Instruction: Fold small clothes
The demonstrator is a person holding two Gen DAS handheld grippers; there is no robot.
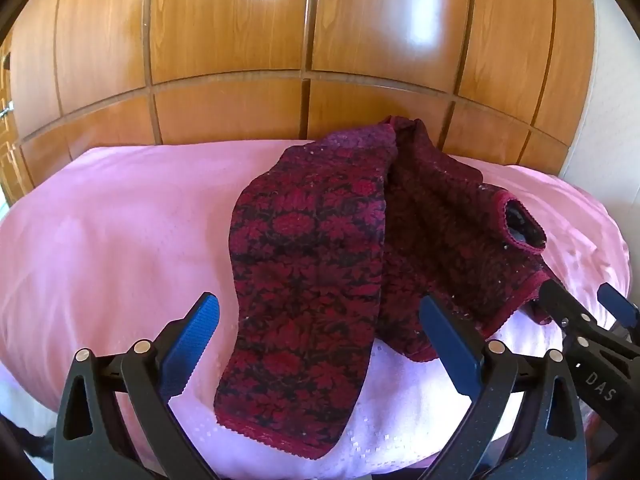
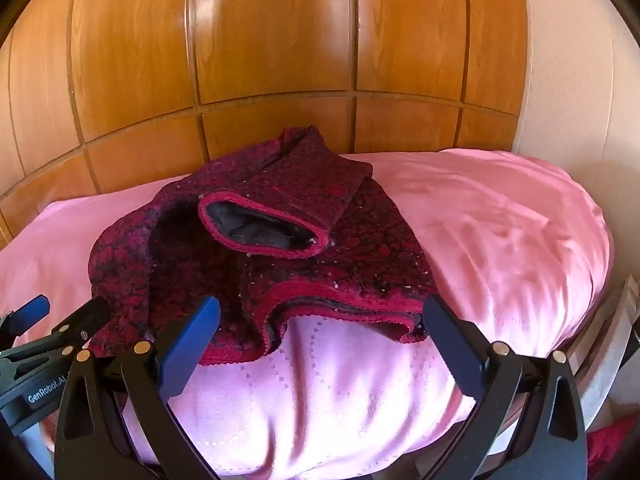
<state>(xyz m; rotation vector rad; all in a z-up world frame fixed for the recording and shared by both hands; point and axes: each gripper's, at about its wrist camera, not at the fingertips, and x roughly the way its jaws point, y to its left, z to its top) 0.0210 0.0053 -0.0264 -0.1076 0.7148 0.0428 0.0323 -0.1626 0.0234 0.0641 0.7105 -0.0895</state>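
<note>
A pink bed before wood panels. Both our grippers, left and right, gape wide, holding nothing. The sweater lies rumpled at 12 o'clock; we should pinch its near hem corners evenly.

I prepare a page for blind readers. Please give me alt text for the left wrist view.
A dark red floral knit garment lies crumpled on a pink sheet, one long part stretched toward the camera. The left tongs are open above it; the right tongs reach its hem.
</note>
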